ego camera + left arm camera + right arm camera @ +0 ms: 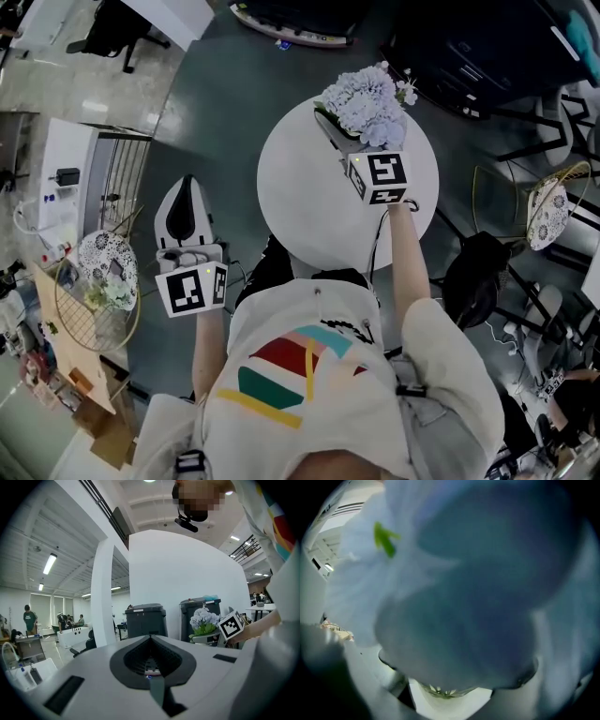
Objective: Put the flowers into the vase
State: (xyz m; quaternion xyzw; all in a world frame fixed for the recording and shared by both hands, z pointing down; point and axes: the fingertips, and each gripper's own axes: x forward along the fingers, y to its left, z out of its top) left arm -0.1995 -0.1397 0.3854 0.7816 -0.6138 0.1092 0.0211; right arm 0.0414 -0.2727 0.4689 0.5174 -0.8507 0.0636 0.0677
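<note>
A bunch of pale blue flowers (364,101) hangs over the far part of the round white table (300,202). My right gripper (330,124) reaches in from the right and is shut on the flowers, its marker cube (380,176) behind it. In the right gripper view the blurred petals (478,583) fill nearly the whole frame. In the left gripper view the flowers (204,619) show at the right. My left gripper (187,184) is shut and holds nothing, off the table's left edge over the floor; its jaws (150,638) meet. No vase shows in any view.
A wire chair with a patterned cushion (105,272) stands at the left, a second one (548,211) at the right. A white cabinet (66,178) is at the far left. Two dark bins (146,619) and a white pillar (103,597) stand behind the table.
</note>
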